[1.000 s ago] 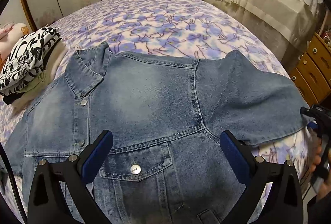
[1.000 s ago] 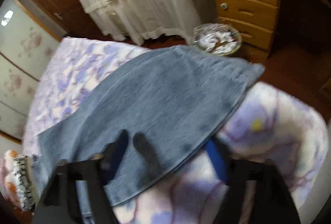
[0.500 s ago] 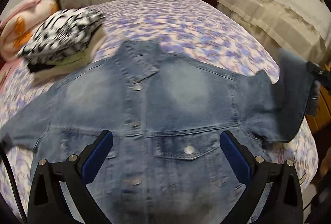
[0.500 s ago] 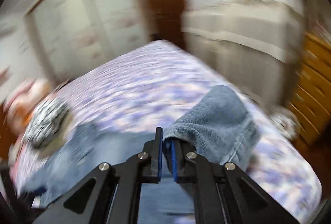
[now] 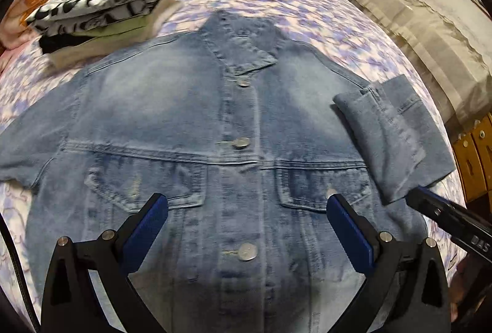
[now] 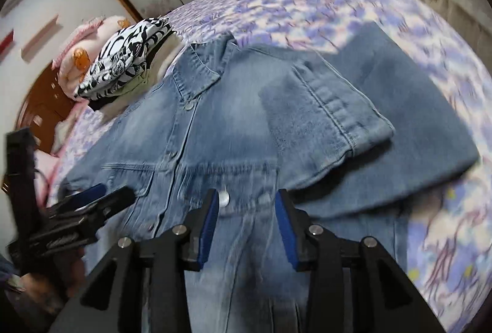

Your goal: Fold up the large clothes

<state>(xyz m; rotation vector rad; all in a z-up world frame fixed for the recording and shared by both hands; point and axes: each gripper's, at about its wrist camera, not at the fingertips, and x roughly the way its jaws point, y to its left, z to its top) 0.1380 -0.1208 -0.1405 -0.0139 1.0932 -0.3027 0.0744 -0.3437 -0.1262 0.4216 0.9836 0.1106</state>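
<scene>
A light blue denim jacket (image 5: 190,124) lies buttoned, front up, on the bed. Its right sleeve (image 5: 387,136) is folded back over the chest, cuff (image 6: 341,108) near the shoulder. My left gripper (image 5: 246,210) hovers open above the jacket's lower chest with nothing between its blue pads. My right gripper (image 6: 247,207) sits over the right chest pocket; its jaws are opening and nothing is between them. One finger of the right gripper (image 5: 446,213) pokes in at the right edge of the left wrist view, just below the folded sleeve. The left gripper (image 6: 89,204) shows at left in the right wrist view.
A stack of folded clothes (image 5: 101,4) topped by a black-and-white print sits at the bed's far left, beside a pink pillow (image 6: 86,56). The purple floral bedspread (image 5: 276,4) extends beyond the collar. A wooden dresser (image 5: 473,160) and a covered piece of furniture (image 5: 430,31) stand to the right.
The right gripper carried the sleeve cuff over the chest, let it go and pulled back with jaws parting. The left gripper slid left over the jacket front.
</scene>
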